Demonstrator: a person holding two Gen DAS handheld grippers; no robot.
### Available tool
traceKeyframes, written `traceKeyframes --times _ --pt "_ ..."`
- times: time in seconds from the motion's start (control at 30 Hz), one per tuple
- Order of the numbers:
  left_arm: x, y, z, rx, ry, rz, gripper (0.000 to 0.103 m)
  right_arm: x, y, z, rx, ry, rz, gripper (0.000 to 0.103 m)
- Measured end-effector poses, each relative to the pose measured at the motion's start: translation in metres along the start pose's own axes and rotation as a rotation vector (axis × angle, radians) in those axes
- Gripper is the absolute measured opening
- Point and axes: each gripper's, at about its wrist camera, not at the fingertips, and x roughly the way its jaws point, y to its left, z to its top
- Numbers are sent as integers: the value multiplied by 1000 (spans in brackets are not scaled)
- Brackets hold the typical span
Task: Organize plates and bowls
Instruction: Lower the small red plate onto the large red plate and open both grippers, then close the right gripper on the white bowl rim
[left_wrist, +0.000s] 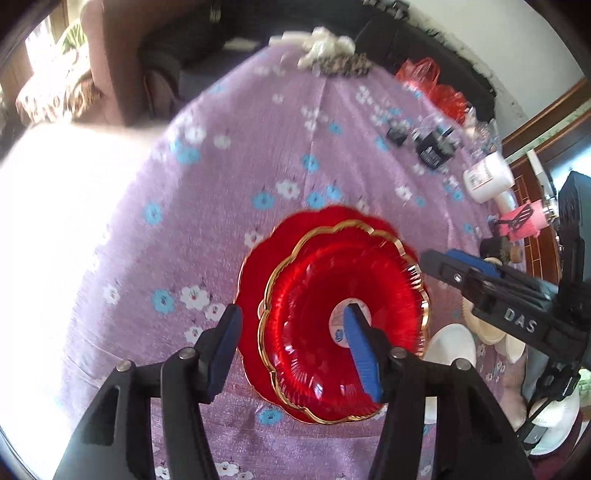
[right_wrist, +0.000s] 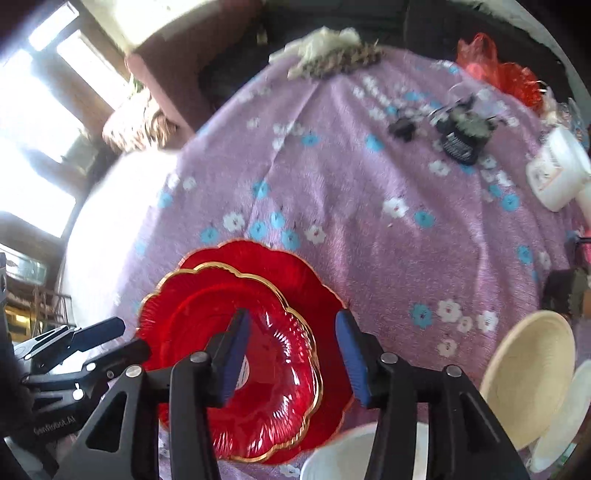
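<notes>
I found my left tongs (left_wrist: 291, 350) apart, straddling the scalloped, gold-rimmed red glass bowl (left_wrist: 343, 325), nested in the wider red glass plate (left_wrist: 258, 258) on the floral purple tabletop (left_wrist: 221, 184). Right tongs (right_wrist: 291, 358) apart, hovering above.

A red gold-rimmed scalloped bowl (left_wrist: 343, 325) sat nested on a larger red plate (left_wrist: 258, 266), lower centre; cream bowls (right_wrist: 528, 376) lay lower right.
</notes>
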Motion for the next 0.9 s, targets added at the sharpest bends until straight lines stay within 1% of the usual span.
traceKeyframes --times 0.03,0.07,0.1,0.13,0.17,0.2,0.23,0.27,0.3,0.33,0.37,0.4,0.43,0.47,0.53,0.6,0.63,0.7,0.8,0.9 --pt "-8 -2 -1 9 -35 -3 57 -9 -3 -4 10 -31 0 54" --pt "-17 -4 -3 19 -75 -4 59 -22 -8 -12 20 -75 -8 54" --pt "-26 -9 -5 37 -124 6 65 -38 -12 -24 26 -141 -34 56" --pt "-33 -13 -7 54 -166 17 69 -50 -16 -32 28 -192 -66 58" --pt "-44 -21 -12 80 -228 41 73 -66 -21 -49 36 -278 -143 62" --pt "-51 -27 -15 99 -269 56 75 -76 -26 -61 44 -335 -198 75" --pt "-58 -34 -20 121 -313 66 77 -88 -35 -79 65 -402 -258 93" --pt "-66 -43 -26 144 -375 83 82 -95 -45 -94 93 -439 -283 100" --pt "-72 -49 -30 154 -417 94 88 -100 -59 -108 140 -444 -281 103" --pt "-78 -58 -37 165 -471 101 90 -102 -76 -119 202 -422 -264 103" --pt "-83 -63 -40 173 -499 98 93 -104 -93 -127 264 -401 -251 103" --pt "-86 -72 -46 191 -529 85 94 -106 -118 -144 360 -378 -245 103" --pt "-87 -81 -51 213 -542 69 94 -107 -131 -153 405 -367 -250 103" --pt "-85 -87 -53 228 -541 57 95 -111 -151 -167 459 -355 -269 103" --pt "-76 -107 -58 278 -515 34 95 -117 -177 -188 519 -340 -310 103" --pt "-61 -125 -62 317 -456 21 95 -124 -199 -207 571 -323 -321 102" --pt "-50 -134 -63 331 -404 0 95 -127 -206 -215 590 -322 -324 103" --pt "-32 -147 -68 338 -328 -21 95 -133 -219 -225 612 -318 -334 102" --pt "-5 -170 -77 372 -228 -49 94 -135 -233 -237 640 -309 -311 102" --pt "15 -189 -90 413 -157 -25 94 -131 -241 -247 648 -283 -258 102"
